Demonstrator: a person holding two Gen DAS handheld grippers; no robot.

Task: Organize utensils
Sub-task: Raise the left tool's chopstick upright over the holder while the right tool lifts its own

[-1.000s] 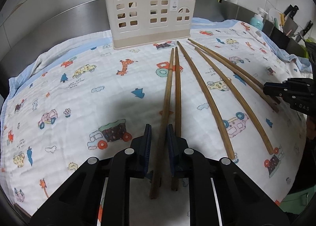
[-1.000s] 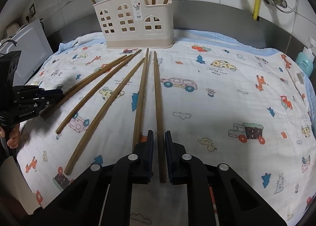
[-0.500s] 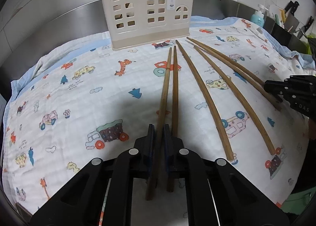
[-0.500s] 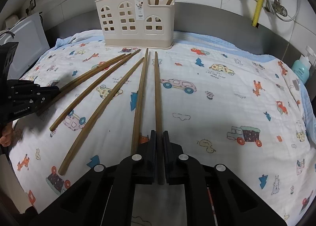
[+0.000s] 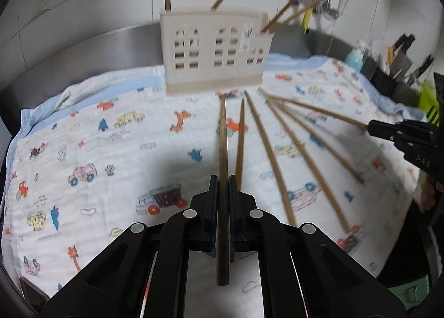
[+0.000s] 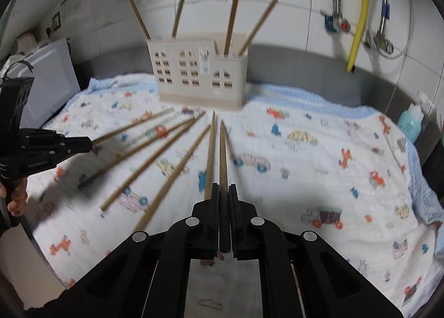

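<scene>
each gripper clamps one chopstick above the cloth

the left gripper (image 5: 221, 182) points down at a slant toward the far wall, its fingers closed on a brown chopstick (image 5: 222, 151) that runs straight out ahead between them, its near end sticking back past the fingers. the right gripper (image 6: 223, 189) sits in the same slanted pose, its fingers closed on a second chopstick (image 6: 222, 157), whose far tip aims at the holder (image 6: 199, 76). in the right wrist view the left gripper shows at the far left edge, and part of a hand (image 6: 15, 201) wraps its handle.

counting in the left wrist view: one chopstick is held, and five more (image 5: 273, 162) fan out on the patterned cloth (image 5: 97, 151) to its right, the farthest right one reaching the other gripper's tip. the right wrist view is blurred, so the loose count there is unclear. the cream holder stands upright at the far edge of the cloth, with about five chopsticks (image 6: 231, 18) leaning in it, spread across its compartments.

the cloth covers the counter; to the left of the held stick in the left view, and to the right of it in the right view, it lies bare. a wall rises just behind the holder. a teal bottle (image 6: 410, 122) stands at the far right edge.
</scene>
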